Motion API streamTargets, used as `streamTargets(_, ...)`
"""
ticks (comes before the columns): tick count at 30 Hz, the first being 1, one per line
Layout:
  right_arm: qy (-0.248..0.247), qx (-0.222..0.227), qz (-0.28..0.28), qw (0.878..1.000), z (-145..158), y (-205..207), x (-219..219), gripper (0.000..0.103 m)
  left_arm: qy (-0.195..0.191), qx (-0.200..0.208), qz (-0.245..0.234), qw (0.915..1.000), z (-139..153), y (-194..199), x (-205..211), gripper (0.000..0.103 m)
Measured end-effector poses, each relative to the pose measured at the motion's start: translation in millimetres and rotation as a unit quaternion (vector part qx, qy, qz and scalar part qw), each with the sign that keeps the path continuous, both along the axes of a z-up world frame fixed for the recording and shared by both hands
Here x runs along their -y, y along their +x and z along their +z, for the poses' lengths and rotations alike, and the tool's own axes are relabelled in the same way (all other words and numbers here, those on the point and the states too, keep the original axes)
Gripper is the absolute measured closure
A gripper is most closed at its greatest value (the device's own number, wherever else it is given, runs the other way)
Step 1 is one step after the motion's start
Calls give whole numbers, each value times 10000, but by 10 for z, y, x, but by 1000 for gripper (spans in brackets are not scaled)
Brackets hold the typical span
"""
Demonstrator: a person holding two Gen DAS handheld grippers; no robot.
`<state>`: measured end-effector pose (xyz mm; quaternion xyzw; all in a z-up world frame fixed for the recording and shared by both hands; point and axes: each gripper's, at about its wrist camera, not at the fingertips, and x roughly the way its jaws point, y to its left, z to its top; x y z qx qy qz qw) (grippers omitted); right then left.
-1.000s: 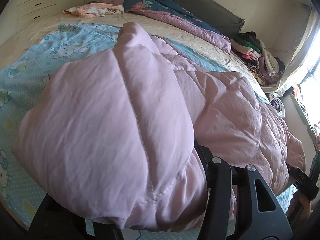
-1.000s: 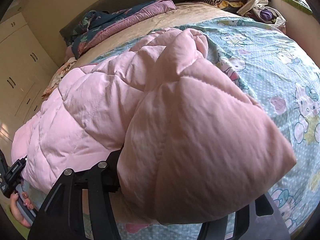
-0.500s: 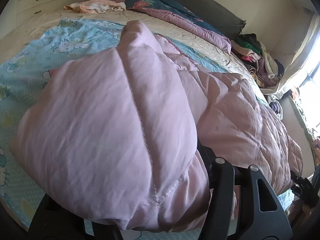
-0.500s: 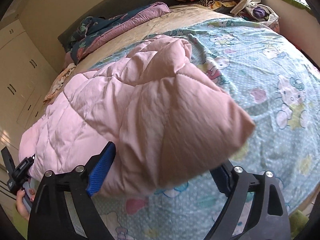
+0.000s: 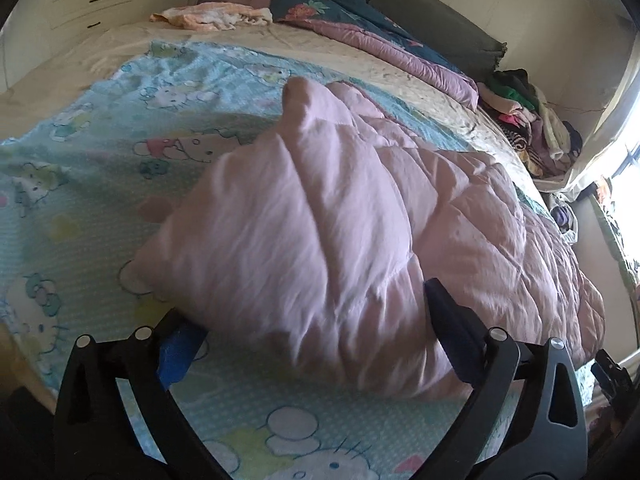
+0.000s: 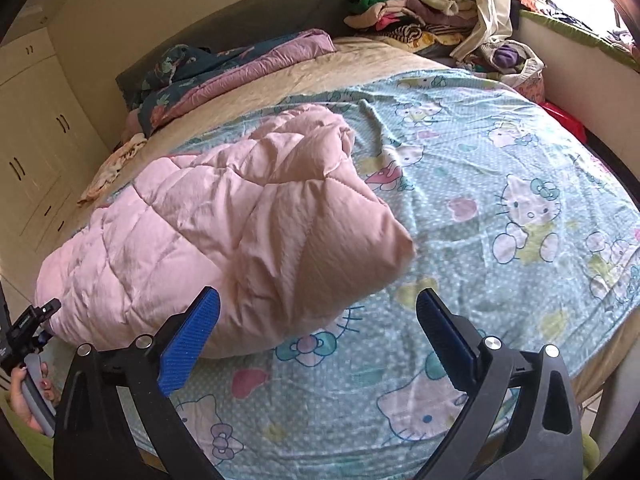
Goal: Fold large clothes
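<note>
Your left gripper [image 5: 312, 328]: jaws spread wide, pink quilted coat [image 5: 360, 216] bulging between them, not pinched. Your right gripper [image 6: 316, 328]: released, jaws wide apart, coat's folded end just ahead, not touching. Coat lies in heap across near edge of Hello Kitty sheet [image 6: 500, 168] on bed. Around: purple-floral duvet [image 6: 240, 68] bunched at far edge by headboard, clothes pile [image 6: 420, 12] at far corner, peach garment [image 5: 208, 16] near wardrobe side. Nothing between your jaws and coat.
</note>
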<state>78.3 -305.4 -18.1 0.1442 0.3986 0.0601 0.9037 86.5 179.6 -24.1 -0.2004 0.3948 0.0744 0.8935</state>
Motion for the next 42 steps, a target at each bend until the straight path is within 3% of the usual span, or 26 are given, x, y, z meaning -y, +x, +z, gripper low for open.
streamTargets(13, -222, 482, 156, 9985, 338, -397, -148, 4, 531, 429, 62, 9977, 425, -446, 106, 9)
streamTargets(31, -570, 1581, 698, 9833, 1014, -984, -633, 4, 718, 1060, -689, 9894, 818, -803, 722, 9)
streamTargets(42, -562, 1586, 1082, 9798, 935, -1160, -912, 4, 858, 1134, -1220, 9823, 814, -906, 1128, 9)
